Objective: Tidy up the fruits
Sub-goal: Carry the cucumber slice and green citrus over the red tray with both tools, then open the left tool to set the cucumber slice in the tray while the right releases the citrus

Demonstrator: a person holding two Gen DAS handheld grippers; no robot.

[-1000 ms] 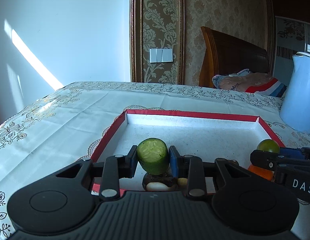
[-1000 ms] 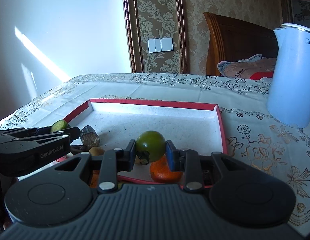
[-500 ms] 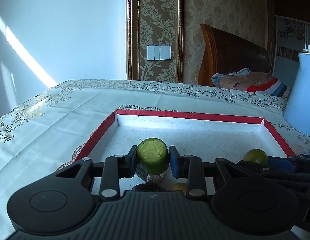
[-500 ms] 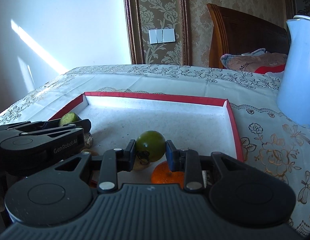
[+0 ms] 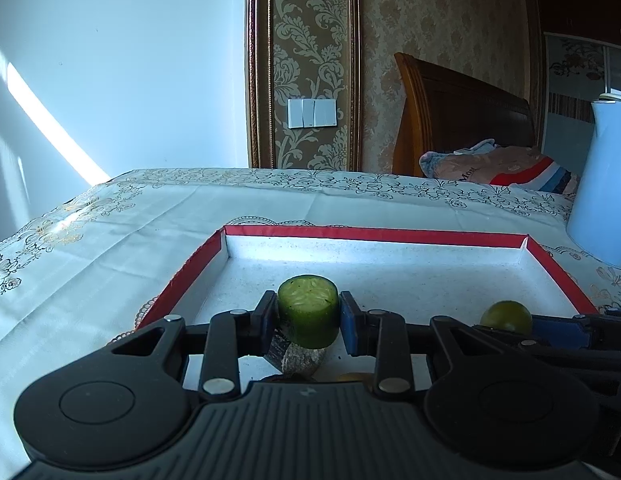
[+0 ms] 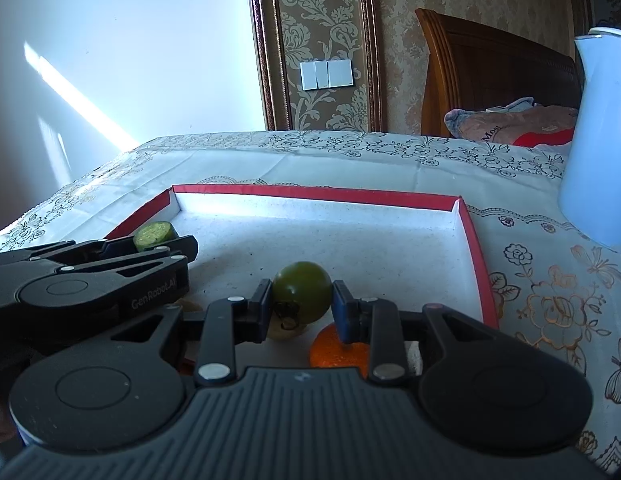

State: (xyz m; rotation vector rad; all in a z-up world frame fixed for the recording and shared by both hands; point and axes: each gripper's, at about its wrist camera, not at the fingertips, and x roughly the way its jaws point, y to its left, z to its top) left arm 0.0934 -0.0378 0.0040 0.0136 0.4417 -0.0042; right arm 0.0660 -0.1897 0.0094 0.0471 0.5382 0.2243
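Cucumber piece (image 5: 308,316), a short green stub with its pale cut face turned upward, is sitting clamped between the pads of the left gripper (image 5: 309,320), over the near left part of the red-rimmed tray (image 5: 374,235). Below it, toward the tray's near edge, a brownish chunk (image 5: 300,357) is lying on the tray's white speckled floor. The right gripper (image 6: 301,300) is pinching a round green fruit (image 6: 302,290), its stem end facing the camera, over the near middle of the tray. Just under that fruit an orange fruit (image 6: 335,351) and a pale roundish piece (image 6: 284,329) are resting by the tray's near edge; what the pale piece is cannot be told. Both grippers are hanging side by side above the tray, the left one nearer the tray's left wall. The tray is lying on a table under a white floral tablecloth (image 6: 550,300). To the right of the tray, a light blue kettle (image 6: 598,140) is standing on the cloth, apart from the rim. Beyond the tray's far wall, a wooden headboard (image 5: 462,120) is showing against patterned wallpaper.
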